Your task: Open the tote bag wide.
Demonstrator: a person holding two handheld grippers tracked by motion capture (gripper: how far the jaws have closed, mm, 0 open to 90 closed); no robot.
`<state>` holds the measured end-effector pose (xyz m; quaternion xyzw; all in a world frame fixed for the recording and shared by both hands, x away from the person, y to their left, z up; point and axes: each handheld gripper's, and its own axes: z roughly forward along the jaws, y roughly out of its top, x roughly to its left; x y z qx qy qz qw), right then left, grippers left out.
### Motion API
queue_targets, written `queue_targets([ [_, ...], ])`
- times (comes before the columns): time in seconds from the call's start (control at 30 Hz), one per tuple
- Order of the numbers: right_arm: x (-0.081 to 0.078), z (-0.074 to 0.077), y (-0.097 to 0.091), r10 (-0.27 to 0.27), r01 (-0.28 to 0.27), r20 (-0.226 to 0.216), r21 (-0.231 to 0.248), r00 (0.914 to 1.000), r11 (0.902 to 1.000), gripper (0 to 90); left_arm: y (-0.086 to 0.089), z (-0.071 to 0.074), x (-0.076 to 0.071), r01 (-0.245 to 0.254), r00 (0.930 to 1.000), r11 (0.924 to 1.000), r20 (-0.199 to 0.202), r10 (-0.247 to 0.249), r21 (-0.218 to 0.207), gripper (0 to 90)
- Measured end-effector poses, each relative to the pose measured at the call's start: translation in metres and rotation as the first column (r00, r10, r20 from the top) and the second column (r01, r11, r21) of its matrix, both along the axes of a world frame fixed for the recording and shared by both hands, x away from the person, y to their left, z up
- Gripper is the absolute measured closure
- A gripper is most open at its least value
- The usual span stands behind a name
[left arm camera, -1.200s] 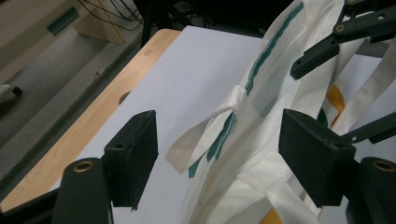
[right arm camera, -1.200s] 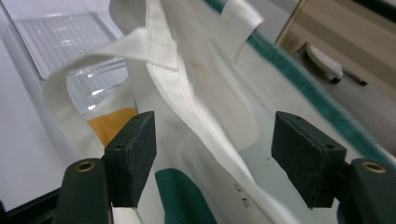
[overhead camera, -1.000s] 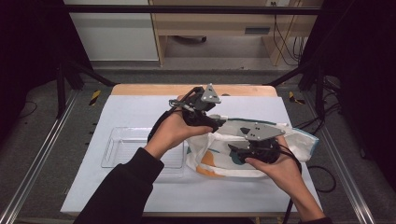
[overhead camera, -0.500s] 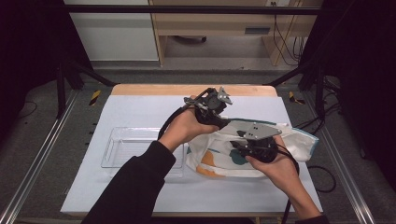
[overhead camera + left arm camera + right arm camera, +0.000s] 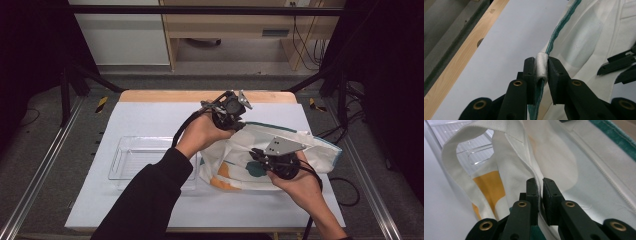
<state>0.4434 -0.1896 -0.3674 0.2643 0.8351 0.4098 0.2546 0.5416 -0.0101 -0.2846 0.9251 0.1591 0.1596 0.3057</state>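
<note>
A white cloth bag (image 5: 305, 145) with a teal rim and orange and teal print lies on the right half of the white table. My left gripper (image 5: 238, 125) is at the bag's far left rim. Its jaws have just been closing and are now shut on a bunched fold of the teal-edged rim (image 5: 541, 65). My right gripper (image 5: 254, 154) is at the bag's near rim. Its jaws have also just been closing and now pinch the white fabric edge (image 5: 538, 185) beside a looped white handle (image 5: 450, 162). The bag's mouth hangs a little open between the two grips.
A clear plastic tray (image 5: 131, 156) sits on the table left of the bag, partly under my left sleeve (image 5: 150, 200). A wooden strip (image 5: 165, 96) runs along the table's far edge. The right gripper's black fingers (image 5: 617, 63) show at the right of the left gripper view.
The left hand has shifted right to the bag's far rim. Both grippers, open a second ago, have closed on the bag's fabric. The right hand has stayed put.
</note>
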Motion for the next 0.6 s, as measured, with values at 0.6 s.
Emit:
queue_targets([
  [0.6, -0.033, -0.005, 0.003, 0.032, -0.032, -0.008, 0.007, 0.9994, 0.9995, 87.7, 0.003, 0.001, 0.002, 0.009, 0.9996, 0.9999, 0.026, -0.009, -0.006, 80.3],
])
